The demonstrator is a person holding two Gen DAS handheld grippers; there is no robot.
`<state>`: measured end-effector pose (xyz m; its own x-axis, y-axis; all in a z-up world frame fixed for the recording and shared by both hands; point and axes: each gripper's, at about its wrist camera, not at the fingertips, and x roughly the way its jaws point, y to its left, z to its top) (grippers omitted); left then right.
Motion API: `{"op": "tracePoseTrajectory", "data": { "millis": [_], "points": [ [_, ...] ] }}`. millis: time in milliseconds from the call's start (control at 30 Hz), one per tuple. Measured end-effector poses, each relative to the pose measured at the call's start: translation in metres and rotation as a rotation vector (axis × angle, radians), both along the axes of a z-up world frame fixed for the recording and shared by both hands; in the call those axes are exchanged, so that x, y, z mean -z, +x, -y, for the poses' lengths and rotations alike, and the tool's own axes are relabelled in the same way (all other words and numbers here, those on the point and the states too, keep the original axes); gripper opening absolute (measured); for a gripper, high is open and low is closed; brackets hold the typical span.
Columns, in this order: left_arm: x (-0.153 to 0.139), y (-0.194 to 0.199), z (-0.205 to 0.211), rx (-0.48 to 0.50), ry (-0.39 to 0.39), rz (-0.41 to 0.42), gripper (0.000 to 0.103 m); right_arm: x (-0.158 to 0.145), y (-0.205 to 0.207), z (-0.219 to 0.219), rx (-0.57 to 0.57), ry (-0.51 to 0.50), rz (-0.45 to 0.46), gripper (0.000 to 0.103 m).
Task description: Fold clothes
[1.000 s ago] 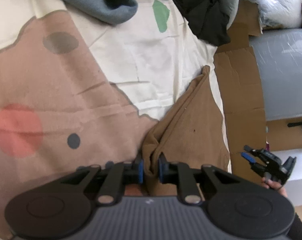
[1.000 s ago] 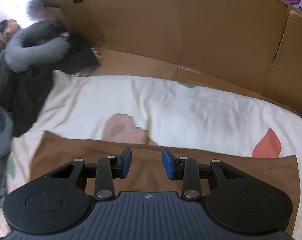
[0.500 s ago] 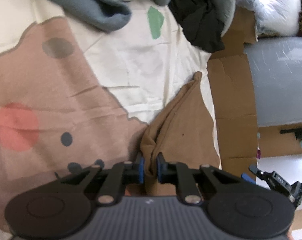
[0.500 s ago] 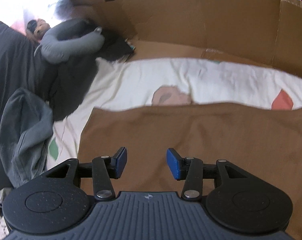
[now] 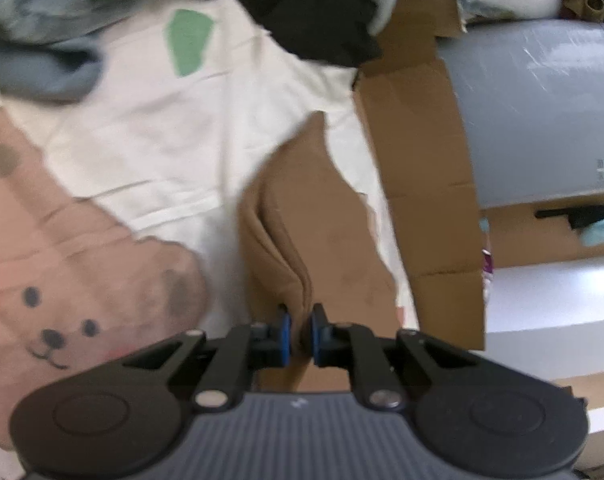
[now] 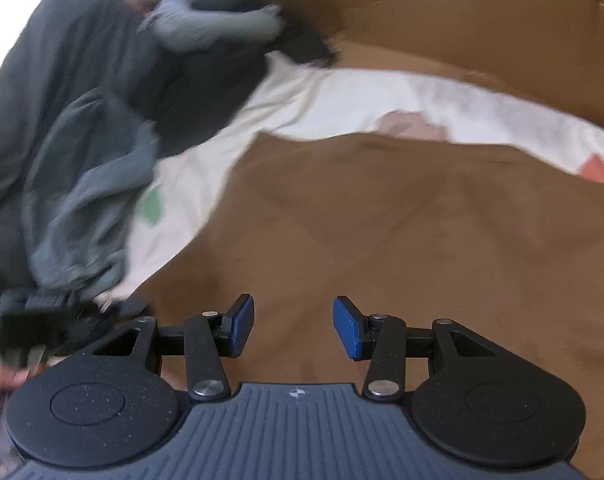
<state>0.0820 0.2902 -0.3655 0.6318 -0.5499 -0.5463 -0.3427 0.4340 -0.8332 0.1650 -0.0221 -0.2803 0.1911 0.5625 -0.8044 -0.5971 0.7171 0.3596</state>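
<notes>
A brown garment (image 5: pixel 322 216) lies on a white sheet with a bear print (image 5: pixel 161 140). A bunched fold of it rises between the blue pads of my left gripper (image 5: pixel 299 334), whose jaws are closing and pinch the fabric. In the right wrist view the same brown garment (image 6: pixel 402 220) spreads wide and fairly flat. My right gripper (image 6: pixel 293 328) hovers over its near part, open, with nothing between its fingers. A blurred black shape (image 6: pixel 41 320) at the lower left, by a hand, looks like the other gripper.
Grey clothes (image 5: pixel 41 52) and a black garment (image 5: pixel 310 12) are piled at the sheet's far end, also seen as the grey heap (image 6: pixel 81 184). Cardboard (image 5: pixel 422 160) borders the sheet, with a grey box (image 5: pixel 534 112) beyond. A cardboard wall (image 6: pixel 442 20) stands behind the sheet.
My left gripper has lifted with the brown fold still pinched, drawing the fabric up. My right gripper has swept sideways over the brown garment, which now fills its view, jaws slightly wider.
</notes>
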Motion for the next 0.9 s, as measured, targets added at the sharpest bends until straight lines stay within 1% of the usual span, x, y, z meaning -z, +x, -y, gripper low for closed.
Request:
{"op": "tracePoseTrajectory", "data": {
  "millis": [167, 367, 433, 633, 800, 900],
  "points": [
    [-0.025, 0.020, 0.014, 0.042, 0.006, 0.024, 0.009, -0.007, -0.013, -0.015, -0.081, 0.027, 0.013, 0.051],
    [-0.037, 0.040, 0.030, 0.049, -0.041, 0.056, 0.009, -0.008, -0.022, -0.029, -0.130, 0.053, 0.004, 0.051],
    [-0.039, 0.046, 0.037, 0.058, -0.054, 0.053, 0.010, -0.007, -0.026, -0.036, -0.142, 0.055, 0.015, 0.051],
    [-0.044, 0.053, 0.048, 0.065, -0.089, 0.035, 0.009, -0.006, -0.029, -0.050, -0.136, 0.098, 0.045, 0.051],
    [-0.047, 0.058, 0.052, 0.056, -0.122, 0.038, 0.009, -0.008, -0.028, -0.062, -0.122, 0.111, 0.095, 0.052],
    [-0.051, 0.061, 0.054, 0.080, -0.114, 0.044, 0.009, -0.007, -0.026, -0.066, -0.104, 0.100, 0.126, 0.052]
  ]
}}
